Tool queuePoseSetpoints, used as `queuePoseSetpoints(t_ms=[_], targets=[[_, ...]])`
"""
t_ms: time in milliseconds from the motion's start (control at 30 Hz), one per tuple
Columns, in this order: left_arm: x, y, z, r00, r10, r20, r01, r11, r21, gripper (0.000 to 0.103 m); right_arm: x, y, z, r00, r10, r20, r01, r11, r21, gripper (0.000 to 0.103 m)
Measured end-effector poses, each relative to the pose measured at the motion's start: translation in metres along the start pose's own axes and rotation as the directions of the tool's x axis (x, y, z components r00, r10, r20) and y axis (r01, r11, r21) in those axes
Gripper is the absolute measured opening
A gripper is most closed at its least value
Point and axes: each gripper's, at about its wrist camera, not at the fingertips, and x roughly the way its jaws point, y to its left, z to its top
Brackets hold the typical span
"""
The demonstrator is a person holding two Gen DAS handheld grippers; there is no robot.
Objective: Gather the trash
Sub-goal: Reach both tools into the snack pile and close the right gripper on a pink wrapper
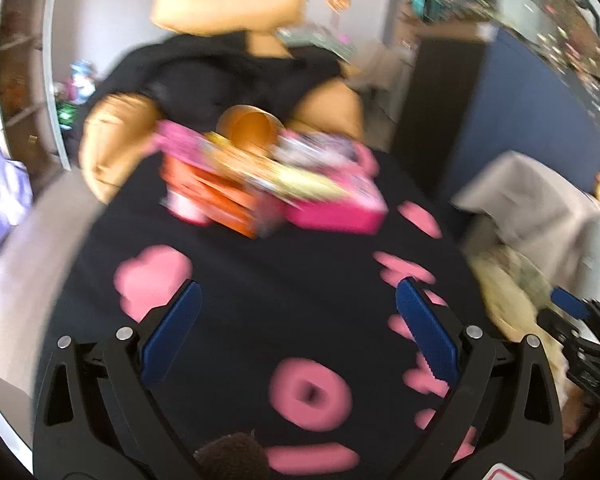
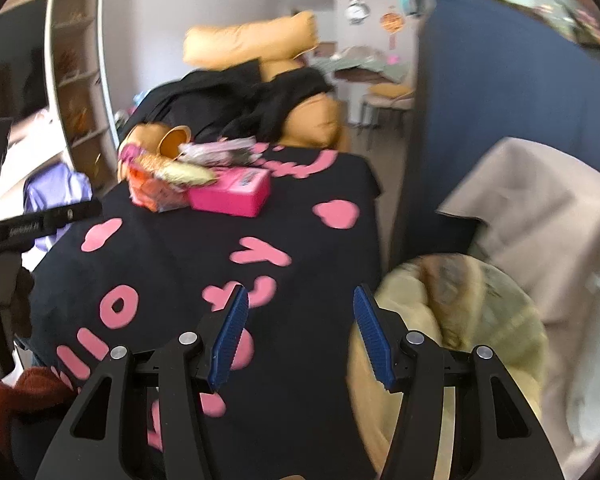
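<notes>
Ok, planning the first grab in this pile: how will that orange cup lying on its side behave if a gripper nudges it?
The orange cup looks round-walled and lies on its side, so it would probably roll. It seems empty, so likely light. It rests against the wrappers on the black cloth, which may check it. Both views are blurred.

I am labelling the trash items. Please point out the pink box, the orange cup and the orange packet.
pink box [image 2: 230,196]: right wrist view, on its front side.
orange cup [image 1: 254,130]: left wrist view, on its inner wall.
orange packet [image 2: 150,192]: right wrist view, on its front face.
</notes>
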Motion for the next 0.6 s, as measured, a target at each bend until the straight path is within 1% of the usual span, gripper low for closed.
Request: queuePoseSetpoints(t_ms=[67,133,167,200,233,333,400,433,467,500,533,600], targets=[[0.008,0.021,0.009,1.000,0.019,0.013,-0.019,1.000,-0.020,0.094,0.023,0.009,0.018,0.999,0.022,-0.027,-0.022,1.000,-0.010,0.052],[0.017,0.032,0.019,0.998,0.065,0.022,-0.065,0.998,0.012,0.094,0.042,0.012,0.036,0.998,0.039,-0.053,-0.040,0.999,-0.012,0.052],[0.023,0.036,0.026,0.994,0.104,0.032,-0.105,0.994,0.041,0.094,0.054,0.012,0.048,0.997,0.040,-0.067,-0.040,0.999,-0.012,0.052],[0.026,0.040,0.032,0.992,0.120,0.039,-0.122,0.991,0.057,0.094,0.061,0.012,0.056,0.997,0.035,-0.075,-0.036,0.999,-0.012,0.052],[0.029,0.047,0.037,0.992,0.121,0.046,-0.124,0.990,0.063,0.094,0.075,0.011,0.069,0.996,0.024,-0.085,-0.025,1.000,-0.012,0.052],[0.039,0.069,0.059,0.995,0.070,0.069,-0.074,0.996,0.059,0.094,0.107,0.009,0.096,0.995,-0.004,-0.100,0.001,1.000,-0.026,0.052],[0.044,0.084,0.080,0.994,0.005,0.110,-0.011,0.998,0.059,0.094,0.125,0.008,0.109,0.994,-0.037,-0.107,0.033,0.999,-0.031,0.052],[0.048,0.088,0.086,0.994,-0.021,0.111,0.013,0.998,0.067,0.094,0.137,0.009,0.117,0.992,-0.067,-0.104,0.064,0.997,-0.037,0.052],[0.053,0.090,0.099,0.993,-0.064,0.101,0.055,0.995,0.085,0.094,0.143,0.009,0.121,0.992,-0.075,-0.098,0.071,0.997,-0.043,0.052],[0.058,0.091,0.108,0.991,-0.095,0.090,0.085,0.991,0.106,0.093,0.148,0.010,0.126,0.993,-0.079,-0.088,0.074,0.996,-0.055,0.052],[0.063,0.090,0.117,0.990,-0.114,0.077,0.103,0.986,0.133,0.090,0.154,0.011,0.132,0.994,-0.081,-0.073,0.076,0.995,-0.072,0.052],[0.076,0.089,0.135,0.993,-0.109,0.053,0.097,0.976,0.193,0.087,0.161,0.013,0.140,0.995,-0.083,-0.048,0.079,0.993,-0.089,0.052]])
